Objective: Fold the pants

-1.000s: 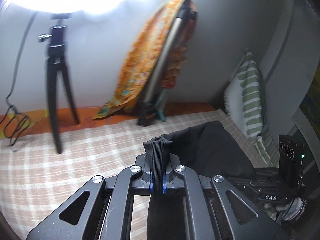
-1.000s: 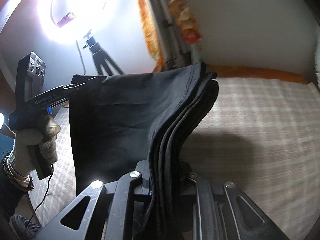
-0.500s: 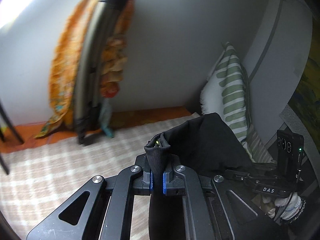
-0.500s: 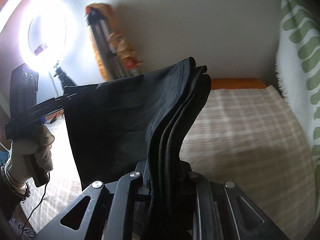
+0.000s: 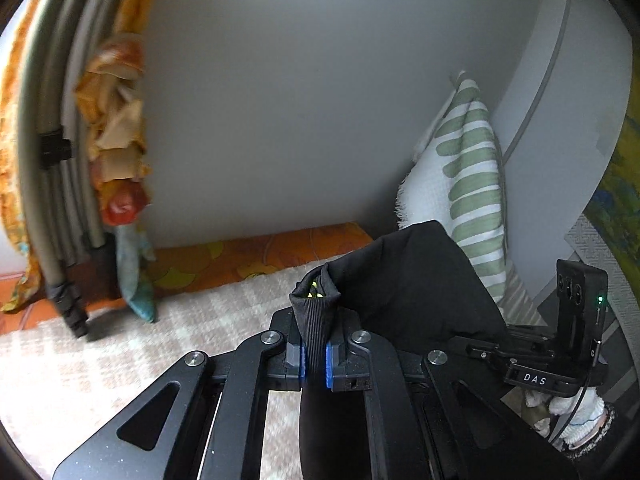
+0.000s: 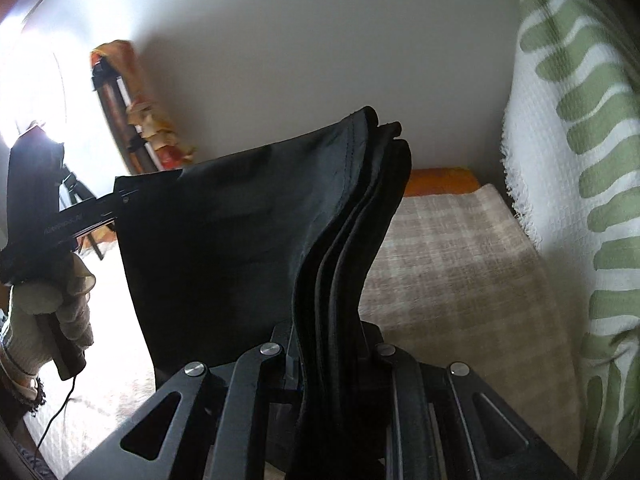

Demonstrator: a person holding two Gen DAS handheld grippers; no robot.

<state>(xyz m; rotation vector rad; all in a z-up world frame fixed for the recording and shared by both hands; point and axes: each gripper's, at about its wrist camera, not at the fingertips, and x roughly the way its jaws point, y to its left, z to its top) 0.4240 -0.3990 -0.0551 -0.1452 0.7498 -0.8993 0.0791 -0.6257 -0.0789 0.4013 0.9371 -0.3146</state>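
"DAS" is showing on the right gripper (image 5: 536, 378). Both grippers' fingers are clamping the black pants (image 6: 248, 248), left gripper (image 5: 315, 356) on the ribbed cuff. The striped pillow (image 6: 580, 184) is now looming closer; the lamp is gone from the left view.

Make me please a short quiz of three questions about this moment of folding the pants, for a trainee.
1. True or false: the pants lie flat on the bed.
2. What does the left gripper clamp? A) ribbed hem B) pillow C) tripod
3. Fill in: between the fingers of the right gripper there are several ______ of black cloth.

Key
1. False: both grippers hold them in the air, stretched between them.
2. A
3. layers; the striped pillow stands on the right of them.
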